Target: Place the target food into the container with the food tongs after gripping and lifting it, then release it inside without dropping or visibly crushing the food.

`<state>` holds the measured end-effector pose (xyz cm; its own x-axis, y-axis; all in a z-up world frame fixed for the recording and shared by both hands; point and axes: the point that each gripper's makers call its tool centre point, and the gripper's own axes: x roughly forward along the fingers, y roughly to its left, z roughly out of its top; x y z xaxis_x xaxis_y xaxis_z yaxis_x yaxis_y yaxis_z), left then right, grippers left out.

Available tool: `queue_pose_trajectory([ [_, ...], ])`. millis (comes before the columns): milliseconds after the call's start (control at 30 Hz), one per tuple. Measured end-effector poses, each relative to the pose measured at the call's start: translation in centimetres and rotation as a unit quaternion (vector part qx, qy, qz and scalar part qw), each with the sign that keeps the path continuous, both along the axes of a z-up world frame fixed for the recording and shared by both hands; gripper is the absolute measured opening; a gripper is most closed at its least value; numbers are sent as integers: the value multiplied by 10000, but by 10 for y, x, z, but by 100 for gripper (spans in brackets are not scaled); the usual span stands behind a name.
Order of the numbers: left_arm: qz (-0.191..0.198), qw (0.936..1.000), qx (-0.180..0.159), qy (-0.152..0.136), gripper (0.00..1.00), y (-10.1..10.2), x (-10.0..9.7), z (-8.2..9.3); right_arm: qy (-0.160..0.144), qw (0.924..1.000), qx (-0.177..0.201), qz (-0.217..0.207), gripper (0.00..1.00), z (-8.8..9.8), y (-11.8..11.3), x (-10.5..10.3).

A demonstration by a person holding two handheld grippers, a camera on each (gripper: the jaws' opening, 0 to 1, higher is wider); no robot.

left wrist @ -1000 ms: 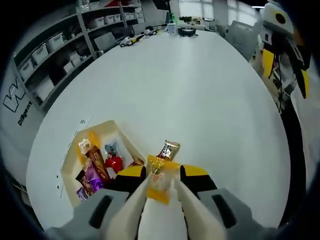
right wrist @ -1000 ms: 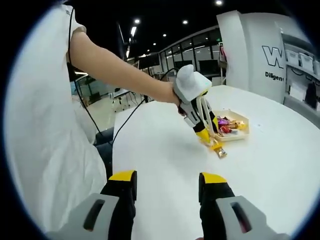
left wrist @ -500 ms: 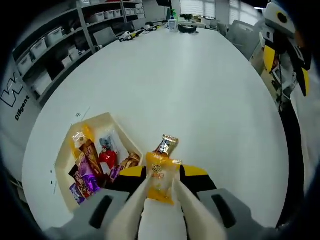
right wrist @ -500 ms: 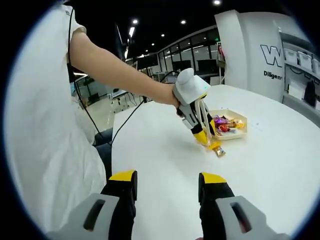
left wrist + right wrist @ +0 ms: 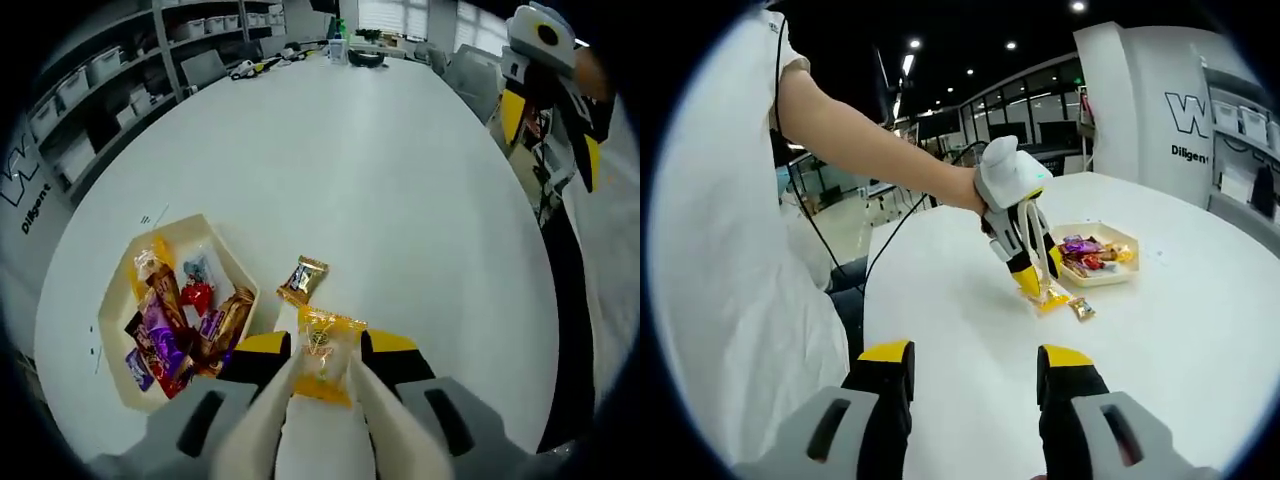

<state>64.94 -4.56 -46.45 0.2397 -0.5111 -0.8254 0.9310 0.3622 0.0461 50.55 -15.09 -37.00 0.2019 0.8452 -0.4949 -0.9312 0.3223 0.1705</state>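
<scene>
White table [image 5: 400,170], large, round-edged. Cream tray [image 5: 112,305] of wrapped snacks sits on it. Left gripper [image 5: 322,372] squeezes white food tongs [image 5: 262,425], which pinch a yellow snack packet [image 5: 322,345] above table, beside tray. Right gripper [image 5: 975,385] jaws apart, empty. Small gold-brown candy [image 5: 302,280] lies just outside tray.

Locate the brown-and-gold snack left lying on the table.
In the left gripper view the brown-and-gold snack lies flat on the white table, just right of the tray and just beyond the yellow packet held in the tongs.
</scene>
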Motion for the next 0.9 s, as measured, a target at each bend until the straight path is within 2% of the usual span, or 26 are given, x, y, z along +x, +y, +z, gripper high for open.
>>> queue_pose_trajectory([
  [167,-64,10000,13,73,26,-2,2,-6,14,10000,-24,15,46,-1,0,-2],
  [200,-58,9999,5,162,26,-3,-1,-8,16,10000,-29,6,46,0,0,-2],
  [433,-66,9997,35,241,23,-3,-8,-12,13,10000,-57,-6,46,-1,-2,-3],
  [767,131,9997,-85,211,16,2,-13,-5,-32,10000,-34,69,46,3,5,-3],
  [900,306,9987,-303,255,16,3,-9,8,-47,9999,-29,90,46,4,5,-3],
])
